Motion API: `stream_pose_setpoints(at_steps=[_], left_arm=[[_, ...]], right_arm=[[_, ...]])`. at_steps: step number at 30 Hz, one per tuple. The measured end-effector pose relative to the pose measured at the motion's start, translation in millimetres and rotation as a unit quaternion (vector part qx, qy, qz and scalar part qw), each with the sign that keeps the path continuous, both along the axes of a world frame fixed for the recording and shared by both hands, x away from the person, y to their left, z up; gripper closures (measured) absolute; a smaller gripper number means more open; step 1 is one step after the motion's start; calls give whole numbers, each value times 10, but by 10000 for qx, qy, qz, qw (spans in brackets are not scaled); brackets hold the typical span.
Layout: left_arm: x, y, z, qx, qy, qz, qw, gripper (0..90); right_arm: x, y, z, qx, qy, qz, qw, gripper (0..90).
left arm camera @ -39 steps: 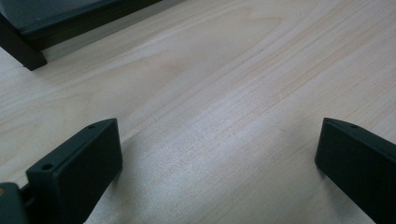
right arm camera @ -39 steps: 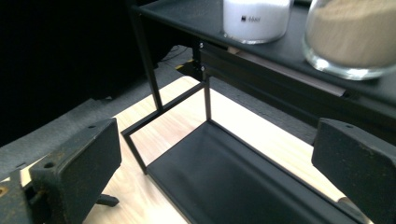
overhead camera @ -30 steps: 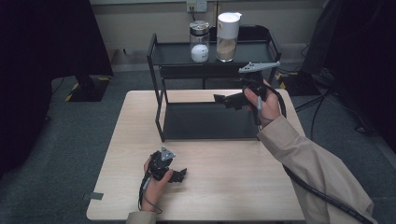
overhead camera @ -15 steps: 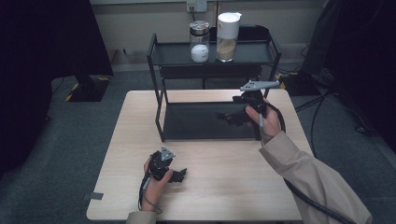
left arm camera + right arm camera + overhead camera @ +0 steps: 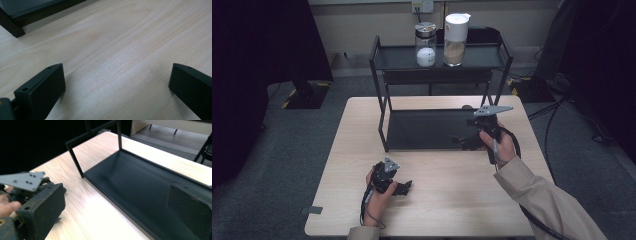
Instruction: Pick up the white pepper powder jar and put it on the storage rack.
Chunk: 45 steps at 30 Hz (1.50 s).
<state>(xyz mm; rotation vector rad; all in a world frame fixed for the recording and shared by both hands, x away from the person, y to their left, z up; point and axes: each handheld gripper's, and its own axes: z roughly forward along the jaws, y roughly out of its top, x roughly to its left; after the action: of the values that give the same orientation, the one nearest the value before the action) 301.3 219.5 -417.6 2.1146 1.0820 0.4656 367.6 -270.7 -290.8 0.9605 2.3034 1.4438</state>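
Open tabletop [image 5: 452,200] before shelf rack [image 5: 384,120]

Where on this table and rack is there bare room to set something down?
Bare: the rack's bottom shelf, though the right gripper hangs at its right end; the table between both hands. Crowded: the top shelf's middle, holding the glass jar and white-lidded canister.

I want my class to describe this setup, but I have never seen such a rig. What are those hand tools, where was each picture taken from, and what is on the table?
A person holds a two-jaw gripper in each hand. The high view looks down on the wooden table. The left gripper rests low over the wood; the right gripper hangs at the edge of the black rack's bottom shelf. Both are open and hold nothing. The top shelf carries a glass jar and a white-lidded canister. The two close pictures come from cameras riding on the grippers, looking along their jaws.
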Motion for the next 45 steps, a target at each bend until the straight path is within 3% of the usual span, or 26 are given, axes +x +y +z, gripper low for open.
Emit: stream_pose_setpoints(at_steps=[10, 16, 34, 45], left_arm=[[-1, -1, 1, 3, 0, 1, 10000, 0], [-1, -1, 0, 3, -1, 2, 10000, 0], [-4, -2, -1, -2, -1, 10, 10000, 0], [-4, -1, -2, -5, -3, 9, 10000, 0]], right_arm=[[-96, -120, -283, -13, 157, -21, 9999, 10], [-184, -152, -417, -188, 125, -24, 9997, 10], [-398, -301, -837, -476, 338, 16, 9983, 12], [-526, -454, -1034, -676, 415, -131, 9968, 12]])
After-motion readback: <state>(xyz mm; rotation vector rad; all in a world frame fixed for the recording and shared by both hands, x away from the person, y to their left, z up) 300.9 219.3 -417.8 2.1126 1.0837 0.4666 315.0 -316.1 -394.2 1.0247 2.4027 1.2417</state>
